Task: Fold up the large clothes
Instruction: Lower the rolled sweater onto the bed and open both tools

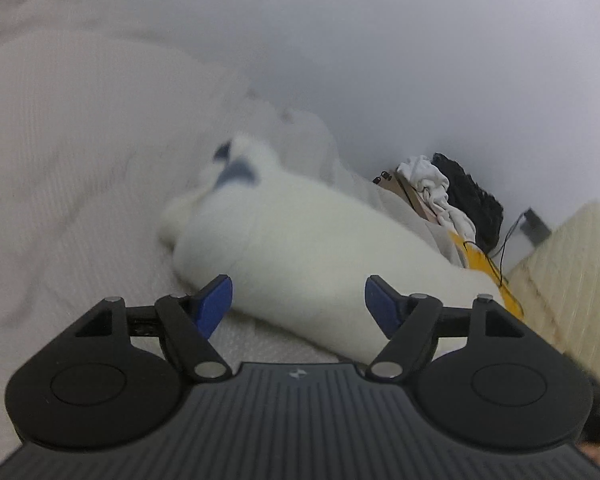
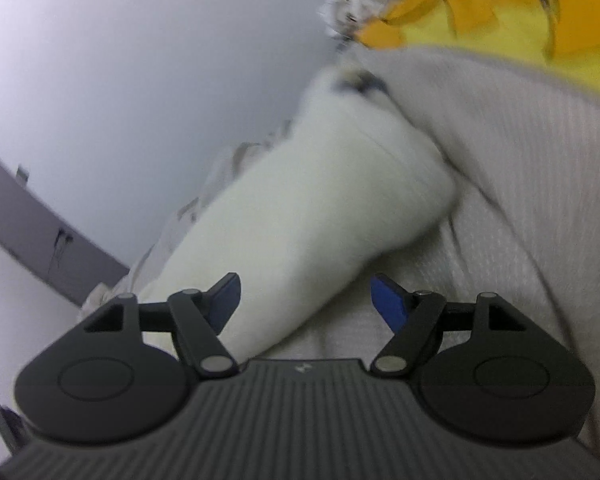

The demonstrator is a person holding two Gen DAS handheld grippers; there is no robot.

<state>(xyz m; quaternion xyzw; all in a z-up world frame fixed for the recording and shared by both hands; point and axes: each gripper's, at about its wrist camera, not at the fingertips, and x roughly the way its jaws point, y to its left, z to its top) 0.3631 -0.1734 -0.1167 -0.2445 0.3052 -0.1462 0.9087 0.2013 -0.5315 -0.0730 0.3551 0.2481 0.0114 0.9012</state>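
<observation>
A folded white fleecy garment (image 1: pixel 296 240) with a dark blue patch near its far end lies on a pale ribbed bedcover (image 1: pixel 68 152). My left gripper (image 1: pixel 299 302) hovers over the garment's near end, its blue pads wide apart and not pressing on the cloth. The right wrist view shows the same white garment (image 2: pixel 312 208) running away from the lens, blurred. My right gripper (image 2: pixel 305 300) is open above its near end, where the garment meets the bedcover (image 2: pixel 520 168), and nothing is held.
A heap of clothes sits beyond the garment: white cloth (image 1: pixel 432 184), a black fuzzy piece (image 1: pixel 472 196) and an orange-yellow piece (image 2: pixel 480 12). A plain grey wall (image 1: pixel 380 40) rises behind. A cream ribbed surface (image 1: pixel 572 272) lies at the right, with a cable beside it.
</observation>
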